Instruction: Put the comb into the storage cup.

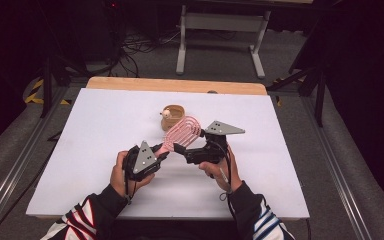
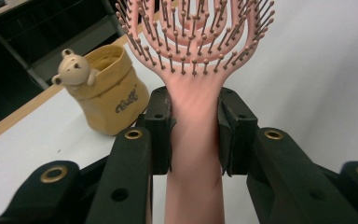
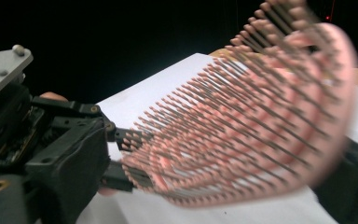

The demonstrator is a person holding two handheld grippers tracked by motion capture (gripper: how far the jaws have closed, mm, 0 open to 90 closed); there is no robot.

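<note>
We see a pink plastic hairbrush with an open looped head and ball-tipped bristles (image 2: 193, 42) lifted above the white table top (image 1: 100, 145), its handle clamped between the black jaws of the left gripper (image 2: 195, 133). The right gripper (image 1: 180, 148) sits just beside the brush head; whether its jaws are apart we cannot tell. Behind the brush stands a small tan fabric pouch with a bear figure (image 2: 107, 88).

smooth pink plastic hairbrush (image 2: 193, 116), soft tan cloth pouch (image 2: 107, 93), matt white table (image 1: 105, 150) edged in wood.
</note>
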